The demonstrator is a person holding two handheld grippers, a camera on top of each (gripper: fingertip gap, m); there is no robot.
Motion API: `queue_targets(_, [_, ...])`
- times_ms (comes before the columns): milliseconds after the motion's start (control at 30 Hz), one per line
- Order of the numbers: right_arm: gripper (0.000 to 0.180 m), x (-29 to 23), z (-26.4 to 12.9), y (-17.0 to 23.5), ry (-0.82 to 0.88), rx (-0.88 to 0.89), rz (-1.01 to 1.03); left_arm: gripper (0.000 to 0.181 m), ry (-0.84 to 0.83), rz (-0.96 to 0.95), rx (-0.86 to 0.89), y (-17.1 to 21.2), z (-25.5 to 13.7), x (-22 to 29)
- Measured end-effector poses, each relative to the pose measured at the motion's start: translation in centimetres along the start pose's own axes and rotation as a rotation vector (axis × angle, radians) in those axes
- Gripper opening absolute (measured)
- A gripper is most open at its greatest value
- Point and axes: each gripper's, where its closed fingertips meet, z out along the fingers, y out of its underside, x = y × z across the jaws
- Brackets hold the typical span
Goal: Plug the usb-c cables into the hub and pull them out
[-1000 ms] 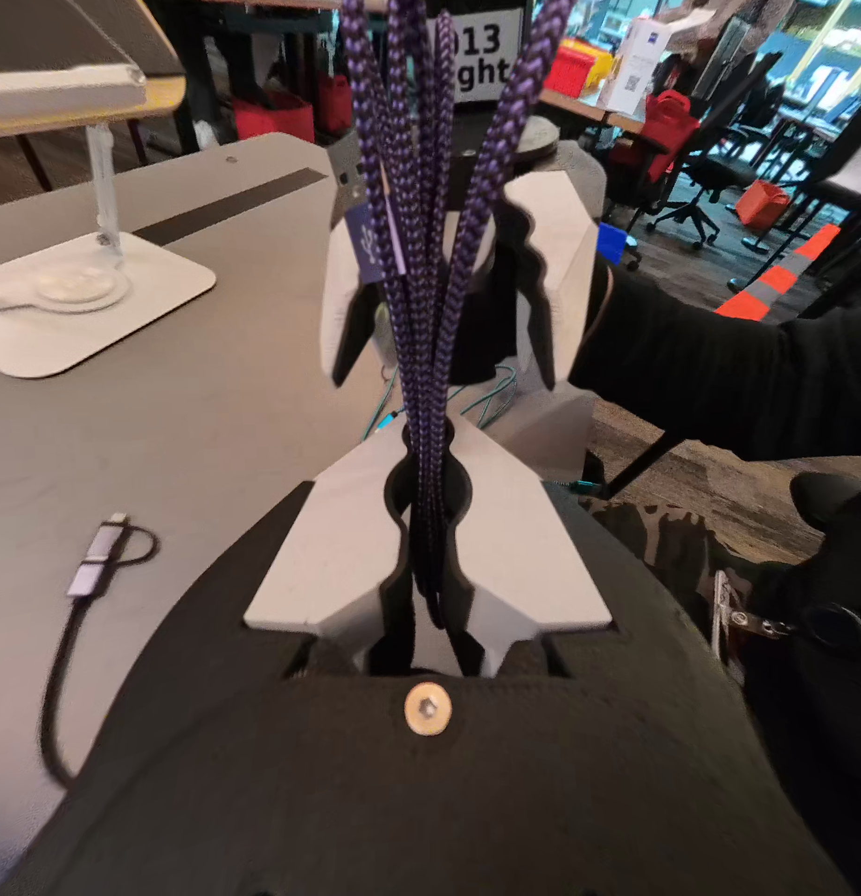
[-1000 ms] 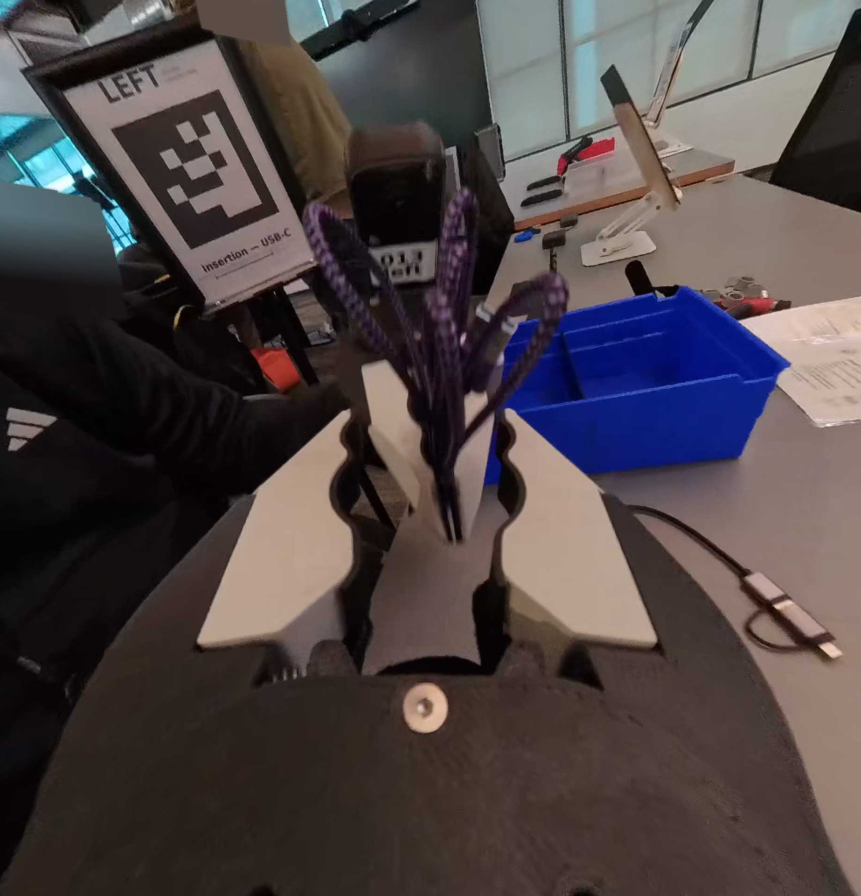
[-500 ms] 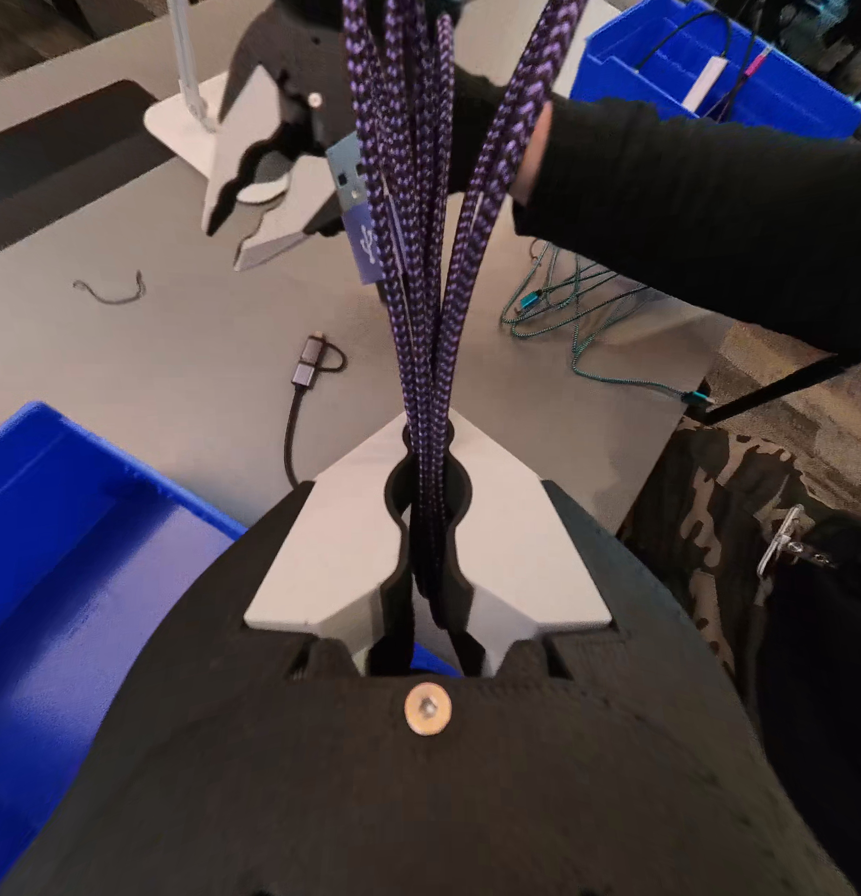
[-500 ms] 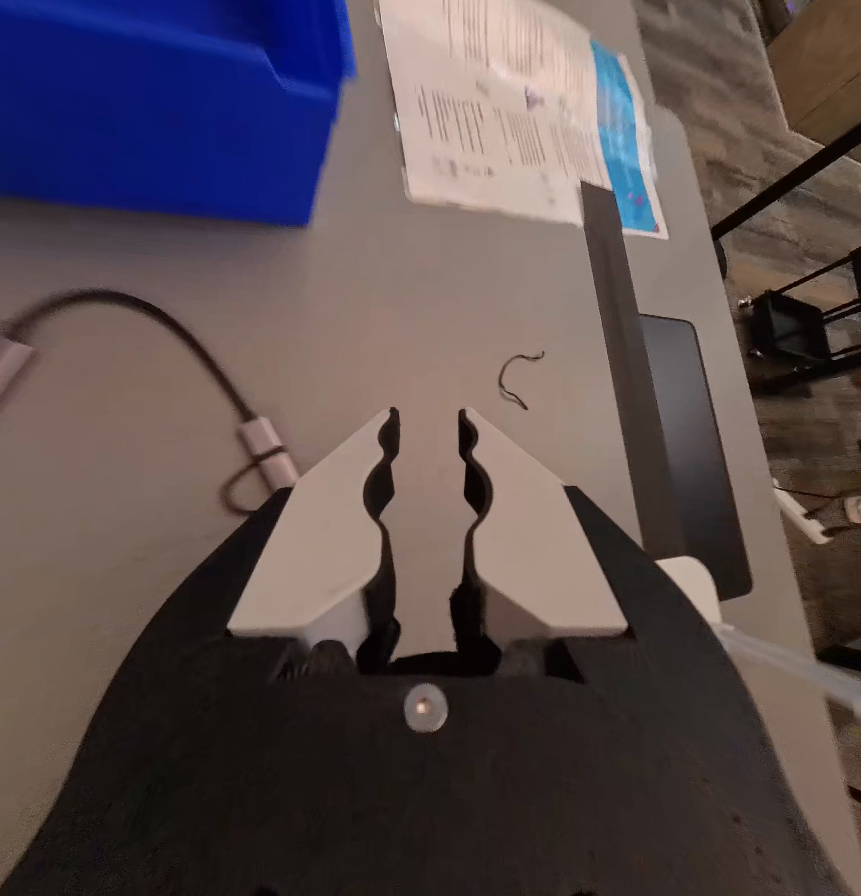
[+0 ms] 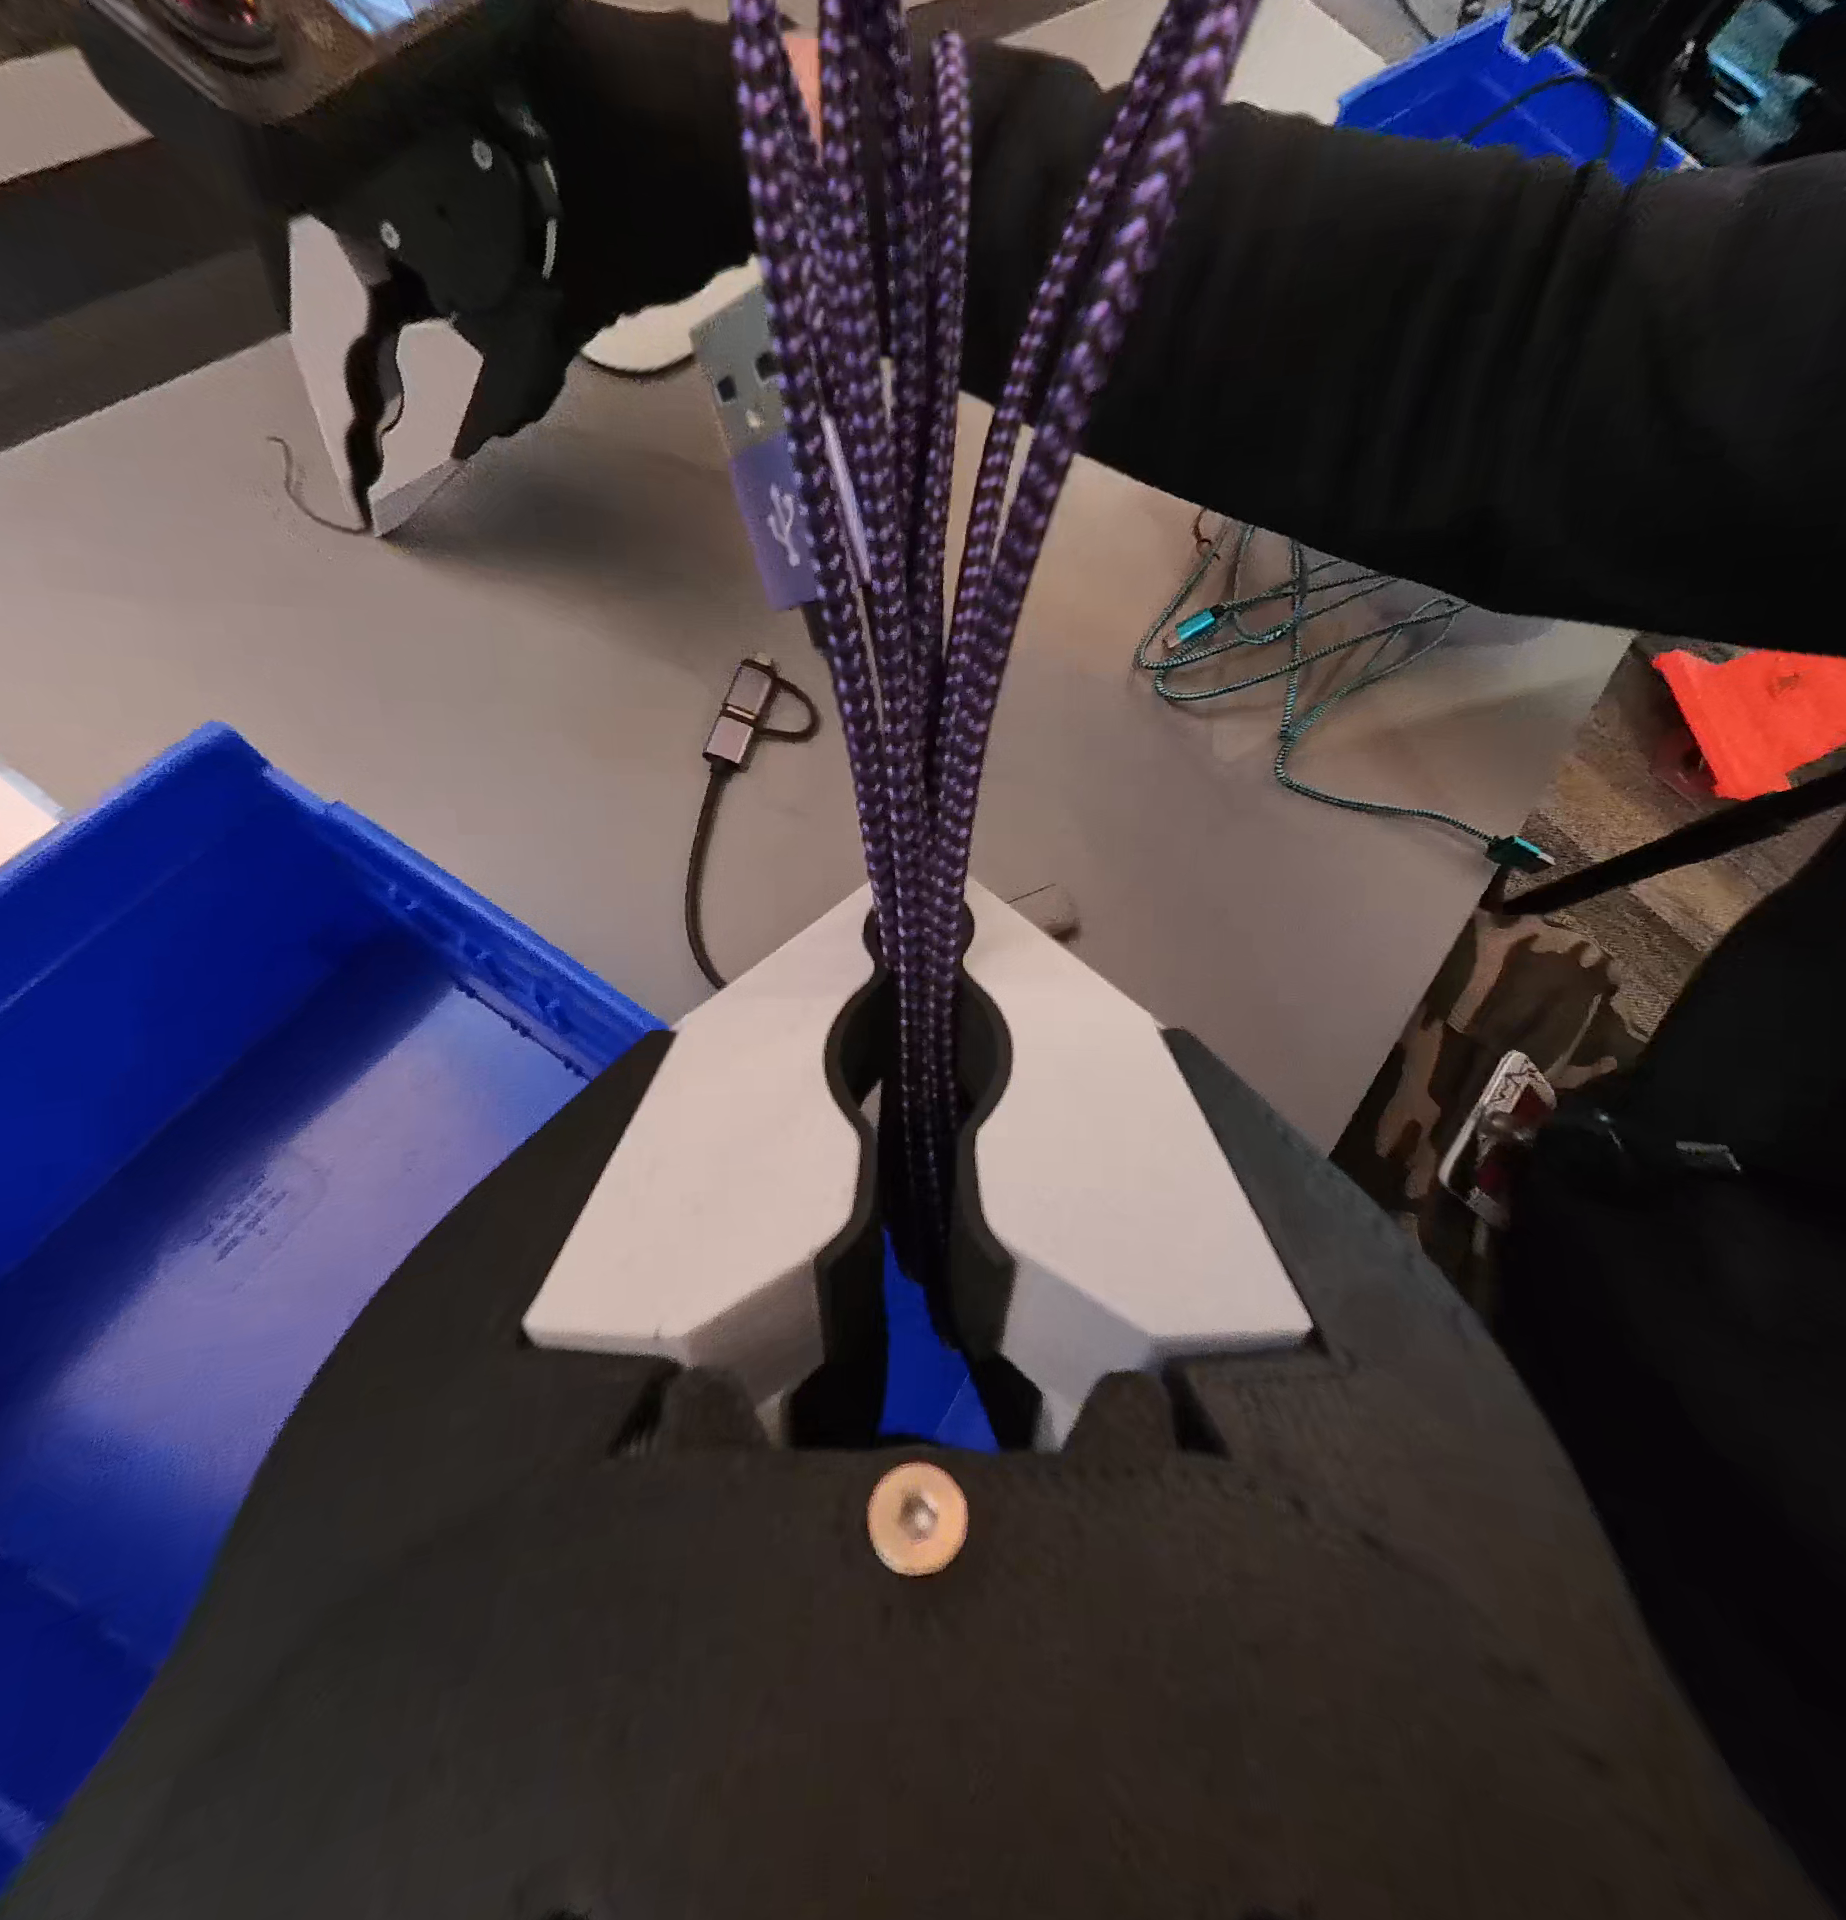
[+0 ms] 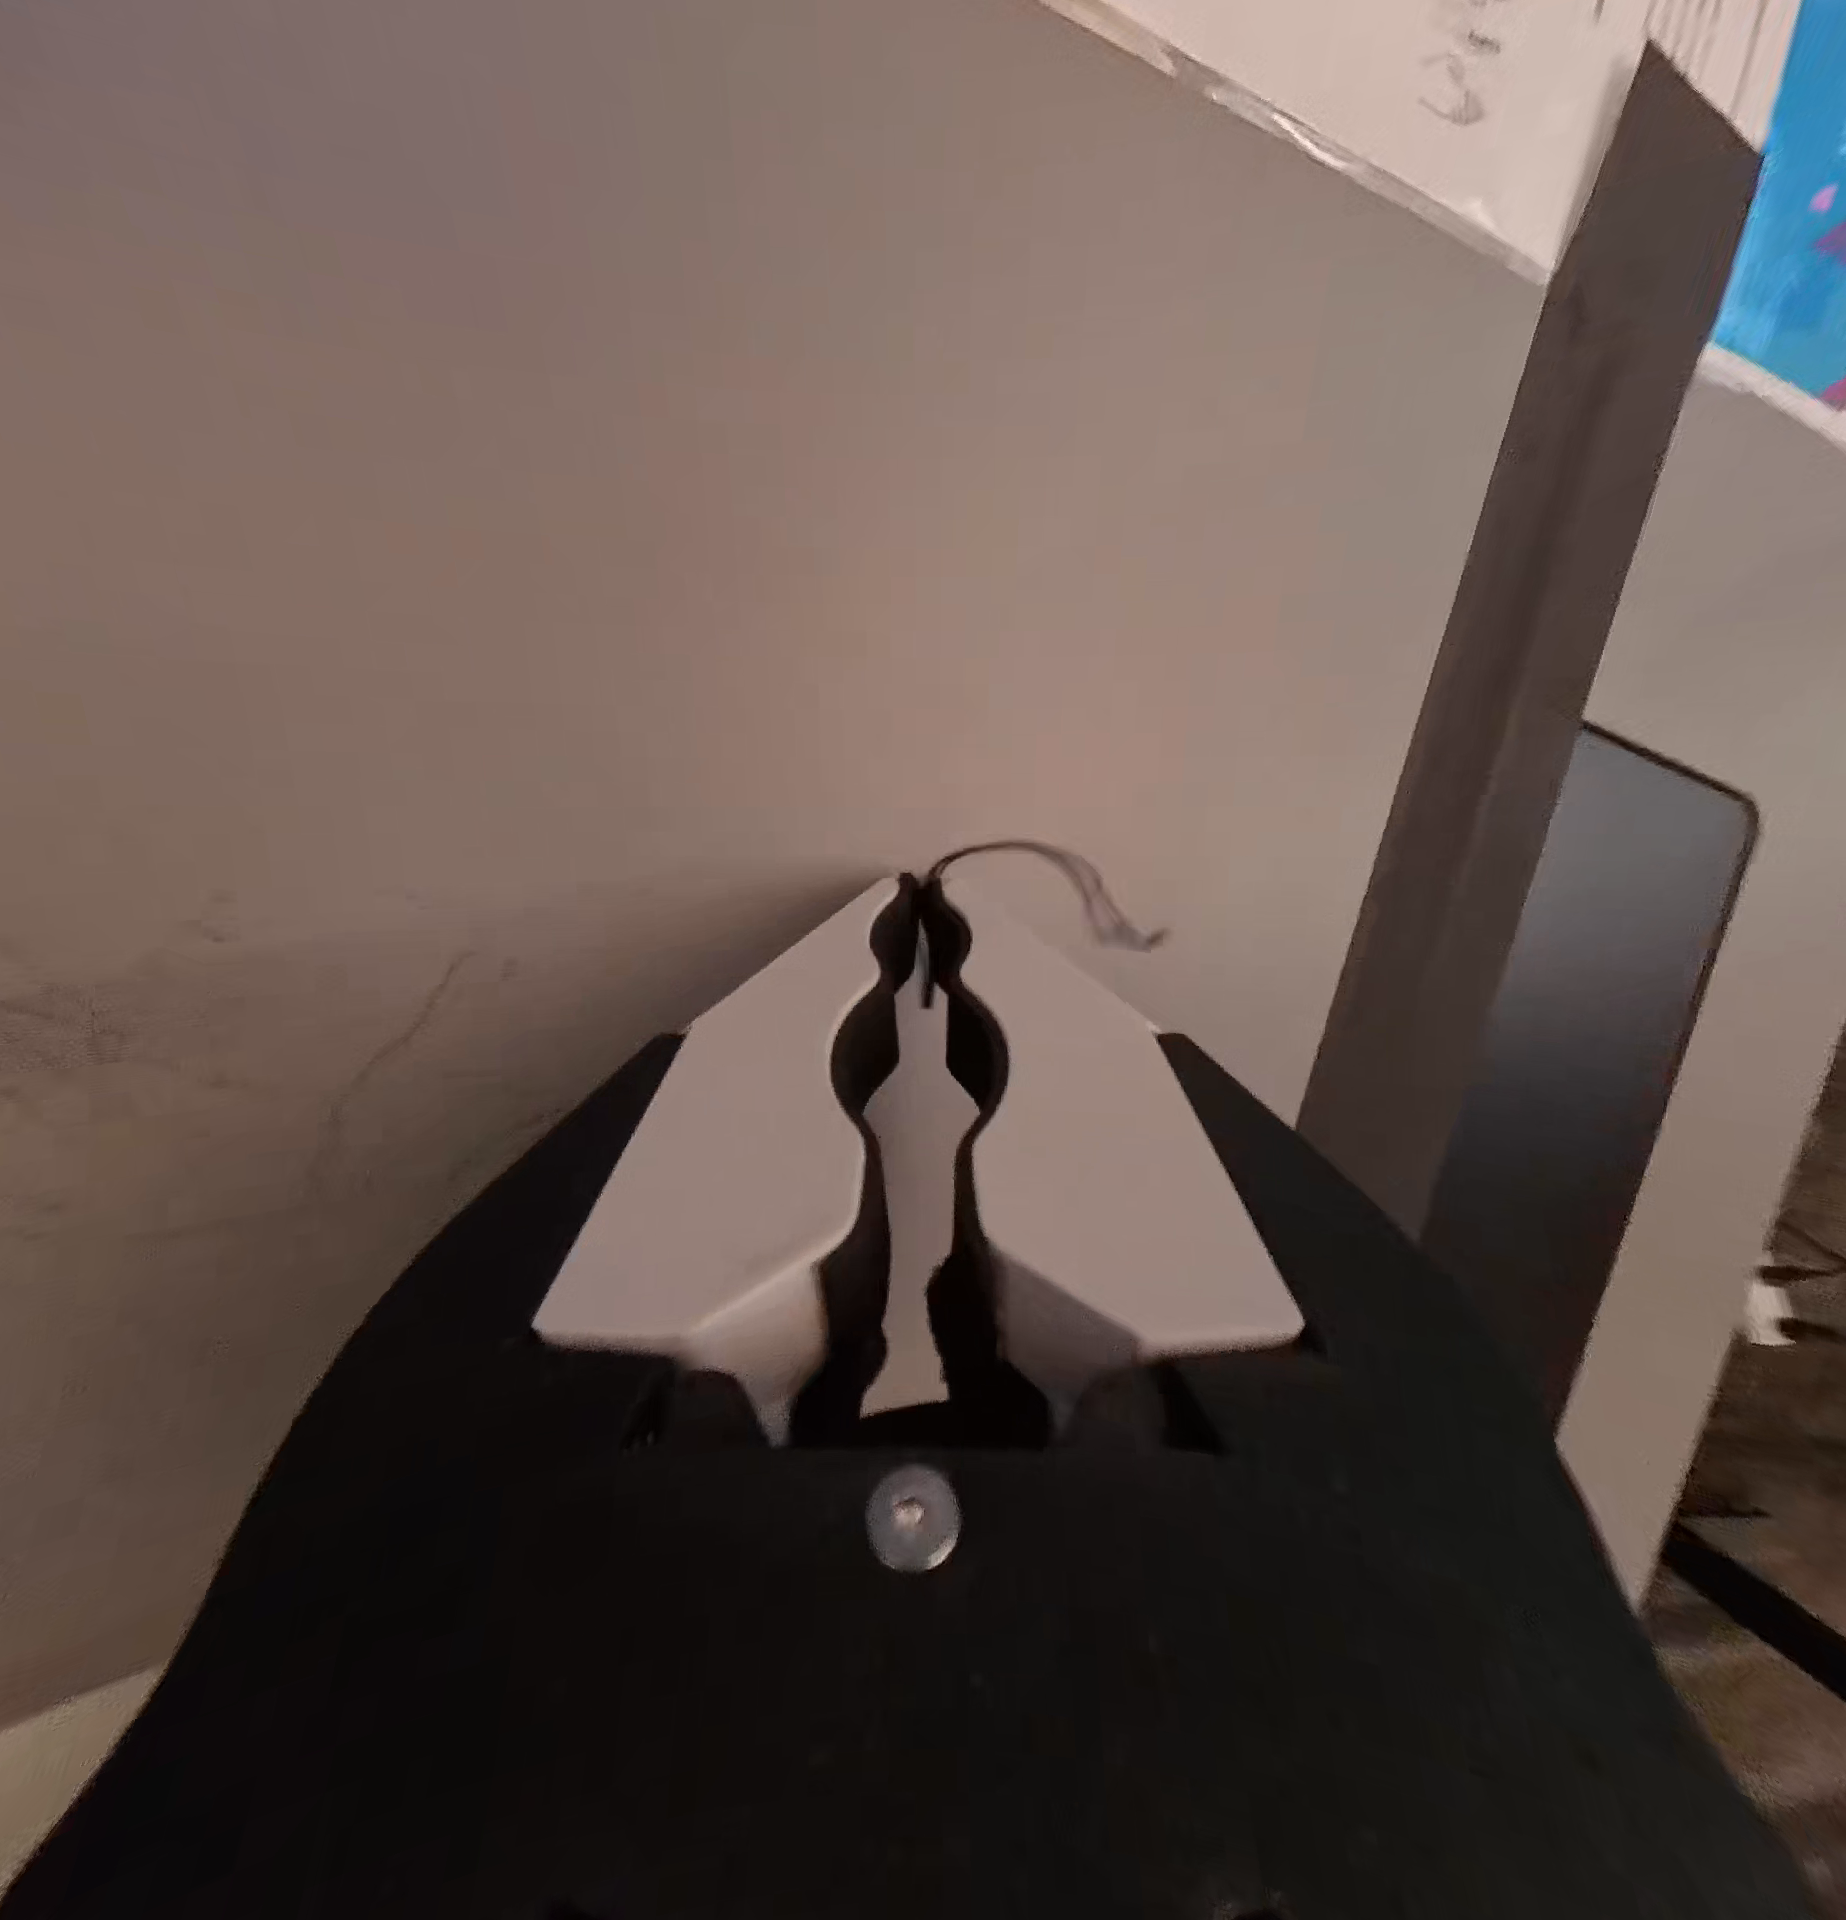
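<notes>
Pinching the purple braided cable bundle, the left hand-held gripper hangs over the grey counter. Right hand-held gripper nips a thin black thread; drop it first.

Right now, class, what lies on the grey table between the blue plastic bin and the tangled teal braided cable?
A thin black adapter cable with a grey metal head lies there on the grey table, seen in the left wrist view.

Right tongs pinched on a thin black wire. Tips down at the grey table. Papers top right.
</notes>
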Motion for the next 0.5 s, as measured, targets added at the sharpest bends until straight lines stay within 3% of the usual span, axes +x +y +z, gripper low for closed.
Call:
queue_targets(233, [0.000, -1.9, -2.3, -0.7, -0.051, 0.082, 0.225, 0.001, -0.035, -0.012, 0.039, -1.5, -1.5, 1.1])
queue_targets(500, [0.000, -11.7, -18.2, -7.4, -0.147, 0.565, 0.470, 0.001, 0.068, -0.055, -0.027, 0.2, 3.1, 3.6])
